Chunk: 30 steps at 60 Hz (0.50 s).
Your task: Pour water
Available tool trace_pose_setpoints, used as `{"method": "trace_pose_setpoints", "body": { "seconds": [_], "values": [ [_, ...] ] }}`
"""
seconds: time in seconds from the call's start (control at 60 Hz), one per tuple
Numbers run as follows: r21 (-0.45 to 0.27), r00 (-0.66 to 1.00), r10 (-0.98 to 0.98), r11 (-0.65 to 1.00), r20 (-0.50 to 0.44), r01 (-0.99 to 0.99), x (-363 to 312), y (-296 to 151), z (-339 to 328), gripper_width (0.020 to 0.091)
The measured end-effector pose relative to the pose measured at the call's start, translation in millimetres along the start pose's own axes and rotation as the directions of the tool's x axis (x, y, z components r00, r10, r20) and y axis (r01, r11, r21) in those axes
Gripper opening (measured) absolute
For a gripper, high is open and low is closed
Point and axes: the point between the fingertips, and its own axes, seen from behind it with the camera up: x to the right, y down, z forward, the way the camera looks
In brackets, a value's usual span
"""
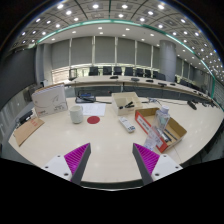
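The tool [112,160] hangs over the near edge of the bench [100,140], fingers spread apart with nothing between them — released, waiting. Both pink pads [76,156] face each other across bare bench top, so no grasp is in hand yet.

Take the red disc [93,119] as our marker. Just beside it, on its far left, stands a small white cup [77,115], upright, mouth up — the likely receiver, set in open space where a pour can reach it. Well off to the disc's right lies a shallow cardboard tray [160,128] with tall, pale things standing in it; one may be the water bottle, though I cannot tell which. Between disc and tray lies a small white packet [126,126], flat on the bench. Beyond the disc, further back, sits an open cardboard box [125,101], and away to the disc's left a white board [49,98] leans upright, with a flat brown slab [26,131] lying nearer.

Rows of desks and chairs fill the room behind.

My read — this is the very start: the tool is held back and level to survey the layout, and the next move calls for a reach right toward the tray.
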Motion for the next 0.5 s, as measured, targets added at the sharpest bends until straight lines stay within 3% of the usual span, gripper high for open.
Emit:
{"method": "trace_pose_setpoints", "body": {
  "seconds": [0.3,0.5],
  "values": [
    [0.004,0.997,0.059,0.998,-0.054,-0.059,151.7,23.2,75.9,0.0861],
    [0.006,0.997,0.076,0.997,-0.006,-0.076,173.7,26.6,126.5,0.0862]
  ]
}}
